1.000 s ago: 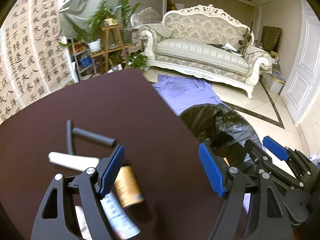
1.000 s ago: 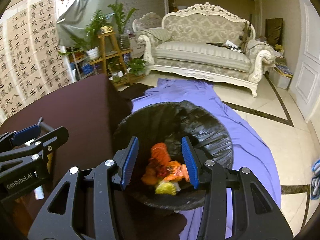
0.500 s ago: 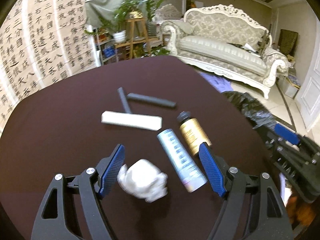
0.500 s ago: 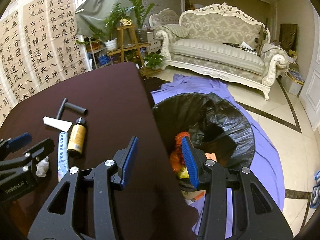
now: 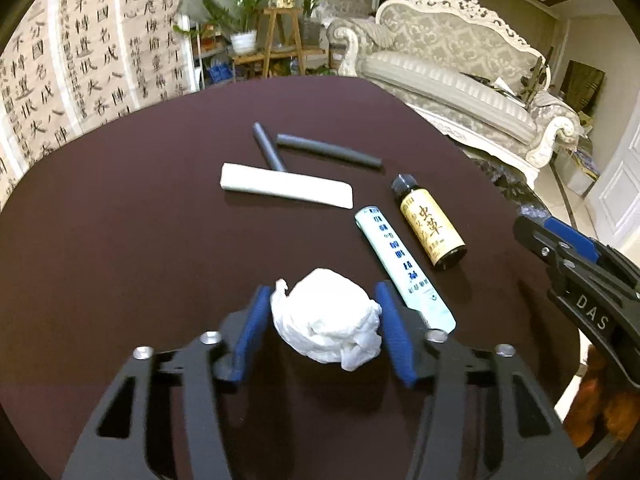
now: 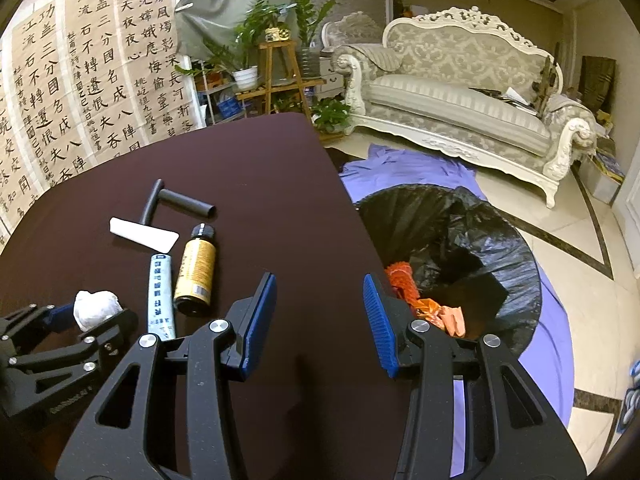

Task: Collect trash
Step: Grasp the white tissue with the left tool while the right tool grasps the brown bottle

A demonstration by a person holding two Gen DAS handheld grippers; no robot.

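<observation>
Left wrist view: left tool (image 5: pixel 320 322) just closing around crumpled tissue (image 5: pixel 326 320) on table (image 5: pixel 140 240), pads touching; right tool (image 6: pixel 319 316) hovering half-open, empty.

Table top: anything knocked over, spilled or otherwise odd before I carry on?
The brown bottle lies on its side beside the pale tube, cap on, with no spill showing. The two dark rods lie crossed, one under the white strip. The left gripper has just closed around the crumpled tissue.
</observation>
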